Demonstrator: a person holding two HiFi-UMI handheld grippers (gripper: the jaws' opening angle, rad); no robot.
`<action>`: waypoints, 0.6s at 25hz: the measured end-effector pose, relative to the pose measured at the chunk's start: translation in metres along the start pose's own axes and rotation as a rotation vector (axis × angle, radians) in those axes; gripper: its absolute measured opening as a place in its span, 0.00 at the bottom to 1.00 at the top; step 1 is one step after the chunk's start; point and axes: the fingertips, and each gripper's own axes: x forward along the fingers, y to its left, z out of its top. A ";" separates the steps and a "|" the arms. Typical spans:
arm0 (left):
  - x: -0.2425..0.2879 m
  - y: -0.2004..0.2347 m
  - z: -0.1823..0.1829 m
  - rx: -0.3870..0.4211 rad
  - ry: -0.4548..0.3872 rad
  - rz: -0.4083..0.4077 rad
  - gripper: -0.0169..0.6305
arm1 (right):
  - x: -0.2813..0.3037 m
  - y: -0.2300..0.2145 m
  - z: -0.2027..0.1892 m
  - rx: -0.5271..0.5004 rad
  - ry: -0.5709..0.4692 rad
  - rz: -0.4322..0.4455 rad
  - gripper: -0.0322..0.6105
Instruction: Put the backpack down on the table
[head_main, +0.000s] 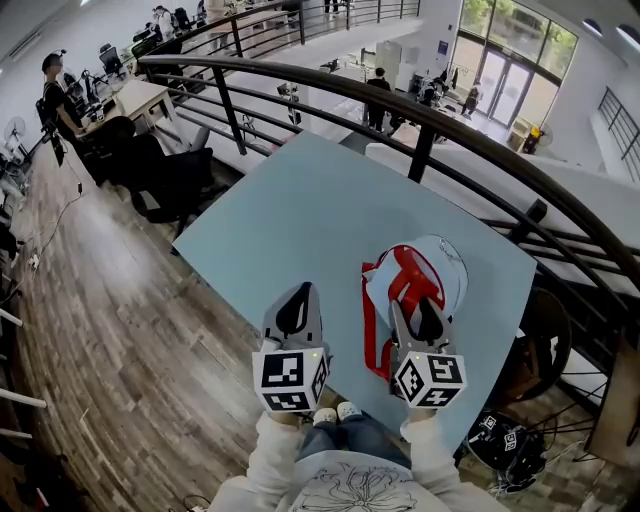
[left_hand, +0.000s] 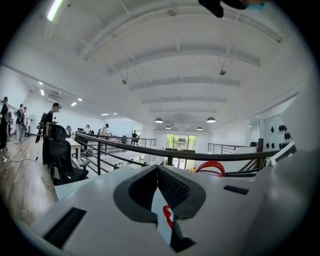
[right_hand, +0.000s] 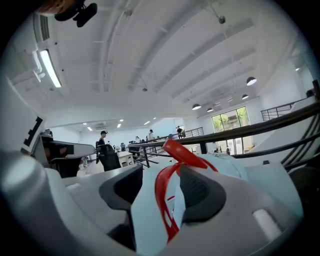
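A pale blue backpack (head_main: 440, 265) with red straps (head_main: 405, 285) lies on the light blue table (head_main: 300, 210), towards its right side. My right gripper (head_main: 421, 308) sits at the backpack's near end. In the right gripper view that gripper (right_hand: 161, 175) is open: a red strap (right_hand: 180, 152) runs through the gap, and neither pad presses on it. My left gripper (head_main: 298, 298) hovers over bare table to the left of the backpack. Its jaws (left_hand: 157, 170) meet at the tips and hold nothing. A red strap loop (left_hand: 212, 166) shows off to its right.
A dark curved railing (head_main: 420, 110) runs just behind the table's far and right edges. A black office chair (head_main: 170, 175) stands on the wooden floor at the left, with a person (head_main: 55, 95) at desks beyond. A dark bag (head_main: 505, 445) lies on the floor at lower right.
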 end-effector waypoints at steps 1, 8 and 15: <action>-0.003 0.000 0.001 0.000 -0.003 0.000 0.04 | -0.005 -0.001 0.006 -0.020 -0.013 -0.020 0.41; -0.016 -0.005 0.013 0.002 -0.035 -0.001 0.04 | -0.023 0.016 0.064 -0.167 -0.148 0.020 0.41; -0.022 0.002 0.030 0.007 -0.070 0.010 0.04 | -0.018 0.027 0.094 -0.249 -0.192 0.019 0.26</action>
